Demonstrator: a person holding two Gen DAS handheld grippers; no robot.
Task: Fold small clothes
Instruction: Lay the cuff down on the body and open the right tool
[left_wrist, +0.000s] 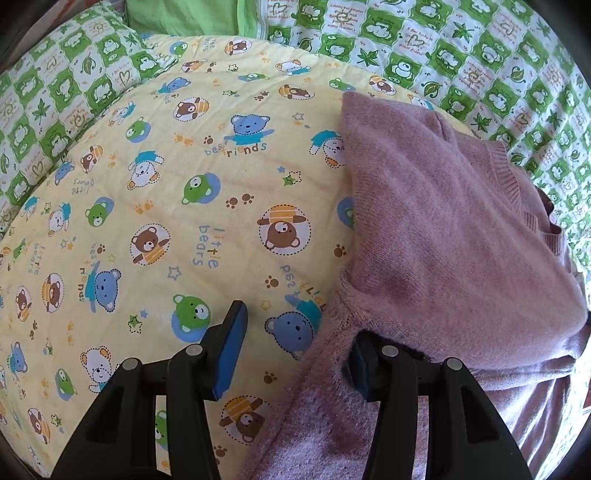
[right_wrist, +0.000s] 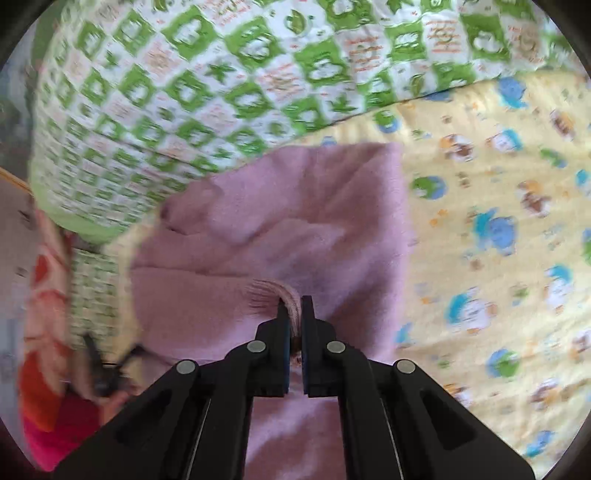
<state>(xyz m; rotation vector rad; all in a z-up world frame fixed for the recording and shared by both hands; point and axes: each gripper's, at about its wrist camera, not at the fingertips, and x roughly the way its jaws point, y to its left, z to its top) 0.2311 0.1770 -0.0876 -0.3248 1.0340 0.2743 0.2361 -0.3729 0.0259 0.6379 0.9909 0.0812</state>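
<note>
A small mauve knit sweater (left_wrist: 436, 236) lies on a yellow bear-print quilt (left_wrist: 177, 206), partly folded, its ribbed edge at the right. My left gripper (left_wrist: 295, 339) is open over the sweater's near left edge; a sleeve-like part runs between the fingers and the right finger is partly hidden by the knit. In the right wrist view the sweater (right_wrist: 295, 221) lies bunched, and my right gripper (right_wrist: 294, 306) is shut on its ribbed edge (right_wrist: 273, 291). That view is blurred.
A green-and-white checked quilt (left_wrist: 480, 66) lies behind the yellow one and also shows in the right wrist view (right_wrist: 184, 92). Plain green cloth (left_wrist: 184, 18) is at the back. Red and orange fabric (right_wrist: 40, 350) sits at the left.
</note>
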